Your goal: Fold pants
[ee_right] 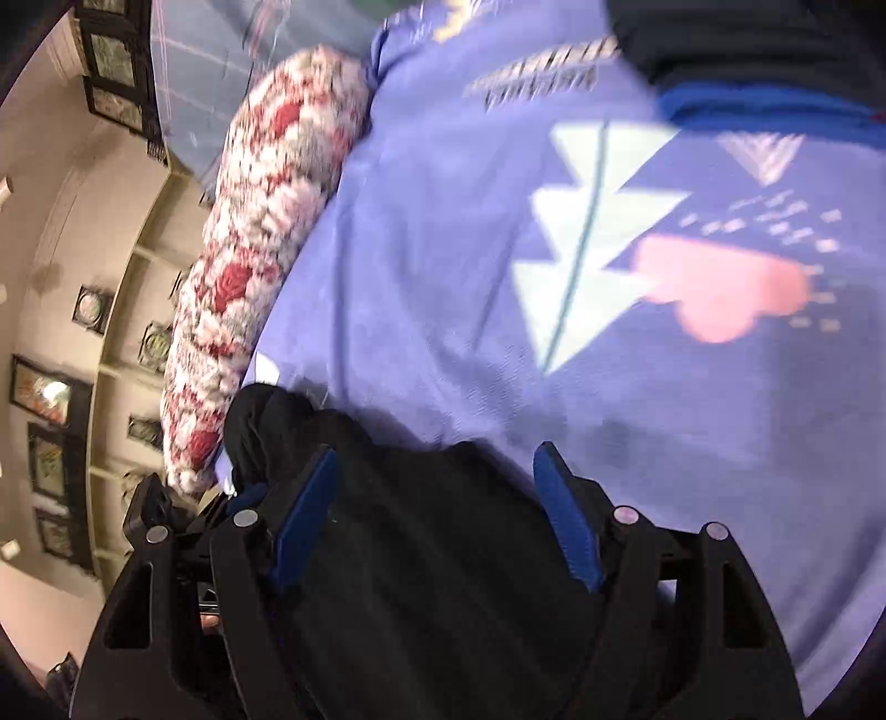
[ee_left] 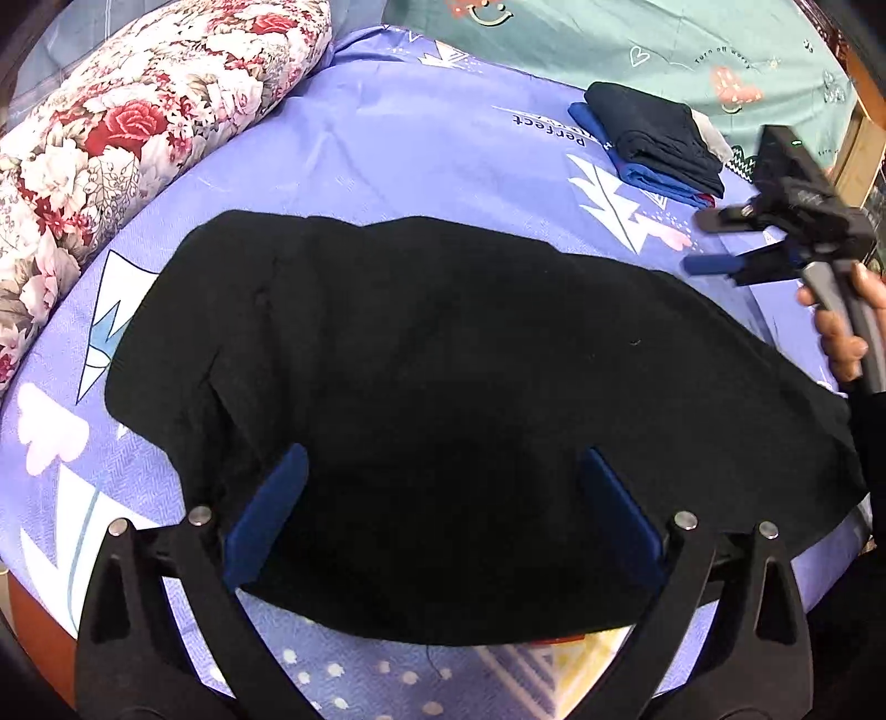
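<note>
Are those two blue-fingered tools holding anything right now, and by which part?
Nothing is held. The left tool stands wide open above the folded black pants, and the right tool is open too, out over the bedsheet.

Pants (ee_left: 421,421) are plain black, no pattern, filling the space ahead of the left gripper (ee_left: 443,509), which has blue pads on black arms. Sheet (ee_left: 387,155) under them is lavender-blue with white zigzag tree shapes, pink blobs and dark lettering. Pillow (ee_left: 127,138) far left of that gripper: white with red roses and grey leaves. Folded stack (ee_left: 653,144) ahead to its right: navy on top, bright blue under. Right gripper (ee_right: 432,520): same blue pads, black frame. Beyond the stack, a teal cloth (ee_left: 637,44) with red motifs.
</note>
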Motion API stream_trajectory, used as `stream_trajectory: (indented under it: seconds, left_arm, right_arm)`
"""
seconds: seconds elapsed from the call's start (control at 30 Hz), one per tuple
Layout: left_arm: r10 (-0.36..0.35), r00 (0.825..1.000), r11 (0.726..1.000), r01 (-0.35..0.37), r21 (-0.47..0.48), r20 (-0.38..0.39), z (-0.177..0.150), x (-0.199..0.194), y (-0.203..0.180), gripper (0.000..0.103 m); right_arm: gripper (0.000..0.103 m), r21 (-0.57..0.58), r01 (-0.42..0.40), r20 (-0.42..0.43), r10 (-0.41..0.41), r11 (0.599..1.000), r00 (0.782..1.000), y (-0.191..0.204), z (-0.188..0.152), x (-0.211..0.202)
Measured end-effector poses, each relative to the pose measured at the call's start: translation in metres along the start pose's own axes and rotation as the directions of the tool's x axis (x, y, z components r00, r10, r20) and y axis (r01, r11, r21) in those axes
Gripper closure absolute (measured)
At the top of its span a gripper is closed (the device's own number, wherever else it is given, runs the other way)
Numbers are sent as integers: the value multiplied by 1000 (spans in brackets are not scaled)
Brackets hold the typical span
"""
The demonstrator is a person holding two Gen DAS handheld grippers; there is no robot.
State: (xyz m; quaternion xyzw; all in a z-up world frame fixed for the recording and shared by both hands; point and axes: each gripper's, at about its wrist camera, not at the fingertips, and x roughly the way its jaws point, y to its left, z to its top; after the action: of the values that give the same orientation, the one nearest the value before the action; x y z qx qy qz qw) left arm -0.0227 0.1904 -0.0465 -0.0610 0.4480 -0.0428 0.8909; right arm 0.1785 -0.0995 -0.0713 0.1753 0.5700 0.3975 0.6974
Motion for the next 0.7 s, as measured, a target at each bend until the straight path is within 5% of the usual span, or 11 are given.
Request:
stream_trajectory:
  seconds: [0.33, 0.43, 0.53, 0.7]
  left_arm:
    - [-9, 1000, 1000, 9, -21, -11, 4, -1, 1, 3]
    - [-4, 1000, 1000, 4, -22, -9, 5, 0, 0, 3]
    - [4, 1000, 1000, -5, -22, -15, 6, 1, 0, 3]
    - [-10, 1000, 999, 9, -31, -11, 6, 0, 2, 3]
  right_arm:
    - [29, -48, -66, -228, 53, 997, 972, 15, -20, 15]
    - [29, -85, -2, -185, -14, 996, 983, 14, -13, 7]
    - [29, -58, -33, -186, 21, 998, 982, 9, 0, 15]
    - [29, -105, -123, -360, 78, 987, 930, 25, -13, 38]
